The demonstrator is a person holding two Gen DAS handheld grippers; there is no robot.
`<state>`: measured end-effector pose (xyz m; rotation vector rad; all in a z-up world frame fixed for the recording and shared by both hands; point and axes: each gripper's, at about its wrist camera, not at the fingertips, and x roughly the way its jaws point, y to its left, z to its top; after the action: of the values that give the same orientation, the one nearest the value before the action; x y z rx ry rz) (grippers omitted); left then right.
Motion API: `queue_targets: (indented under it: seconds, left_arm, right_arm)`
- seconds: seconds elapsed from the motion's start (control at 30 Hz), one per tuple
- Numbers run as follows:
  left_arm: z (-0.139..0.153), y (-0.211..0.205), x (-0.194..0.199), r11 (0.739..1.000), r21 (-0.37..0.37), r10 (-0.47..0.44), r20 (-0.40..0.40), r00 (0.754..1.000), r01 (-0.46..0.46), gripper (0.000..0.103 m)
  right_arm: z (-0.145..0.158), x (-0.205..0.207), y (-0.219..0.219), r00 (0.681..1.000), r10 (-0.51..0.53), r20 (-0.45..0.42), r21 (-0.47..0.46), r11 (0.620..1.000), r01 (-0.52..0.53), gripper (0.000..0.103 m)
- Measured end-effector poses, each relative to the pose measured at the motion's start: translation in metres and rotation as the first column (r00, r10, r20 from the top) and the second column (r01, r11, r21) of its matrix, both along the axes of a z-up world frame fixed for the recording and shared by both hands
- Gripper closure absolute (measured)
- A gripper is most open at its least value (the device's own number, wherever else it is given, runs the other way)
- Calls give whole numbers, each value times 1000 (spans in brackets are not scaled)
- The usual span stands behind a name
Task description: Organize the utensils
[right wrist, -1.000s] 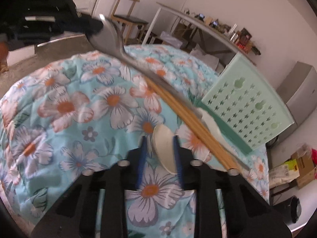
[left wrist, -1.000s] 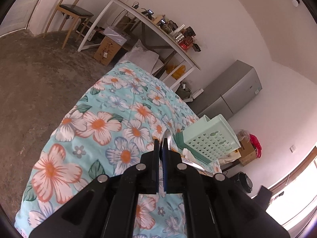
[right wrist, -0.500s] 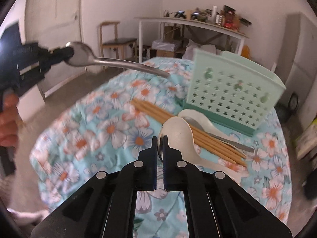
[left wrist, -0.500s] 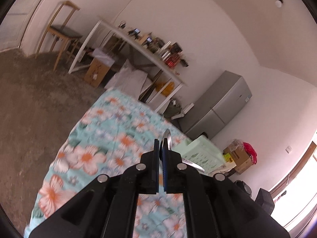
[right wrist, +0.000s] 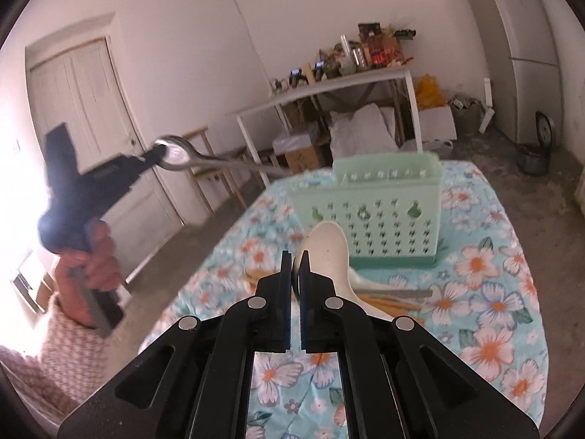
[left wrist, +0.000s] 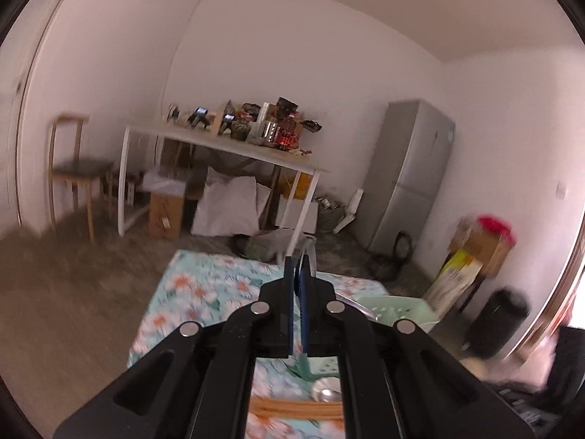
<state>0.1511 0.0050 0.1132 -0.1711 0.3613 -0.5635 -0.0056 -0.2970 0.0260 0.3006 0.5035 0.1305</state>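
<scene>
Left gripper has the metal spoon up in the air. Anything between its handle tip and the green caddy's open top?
Nothing visible: the metal spoon handle ends just left of the green caddy rim, open air between.

Left gripper: matte black linkage arms, round silver screws at the joints, blue pads lining the fingers. Right gripper: same black build, silver screws, blue inner pads. Hand on the black handle: reddish skin. Sleeve: pink-and-white knit pattern.
</scene>
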Motion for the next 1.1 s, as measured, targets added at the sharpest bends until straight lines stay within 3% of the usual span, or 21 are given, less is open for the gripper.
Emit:
queue_targets:
  seconds: [0.13,0.23,0.47,0.57,0.7,0.77,0.93,1.1]
  left_arm:
    - [7,-35,8,990,143,6,61,998,-14,101]
    - [7,-65,13,962,271,2,94,996,-28,101]
    - [-8,-115,33,916,400,-50,20,999,38,101]
    - [-16,-128,47,921,380,-64,-57,996,81,98]
    - [-22,-132,59,951,283,-91,-128,988,124,92]
    - [-24,-127,68,967,217,-99,-161,982,133,74]
    - [-23,-105,73,991,90,-87,-171,981,104,57]
    - [-24,-77,61,995,67,-66,-154,986,77,42]
  right_arm:
    - [10,-6,-12,999,4,50,37,999,-6,101]
    - [14,-11,-19,997,2,72,43,999,-5,101]
    - [19,-20,-40,995,-7,103,84,996,-2,101]
    - [21,-23,-48,993,-13,113,96,995,2,101]
    - [25,-24,-59,992,-22,126,118,993,7,101]
    - [27,-23,-63,991,-18,130,135,991,1,101]
    - [37,-15,-70,988,2,153,169,985,-28,101]
    - [59,-4,-76,975,31,221,191,979,-75,101]
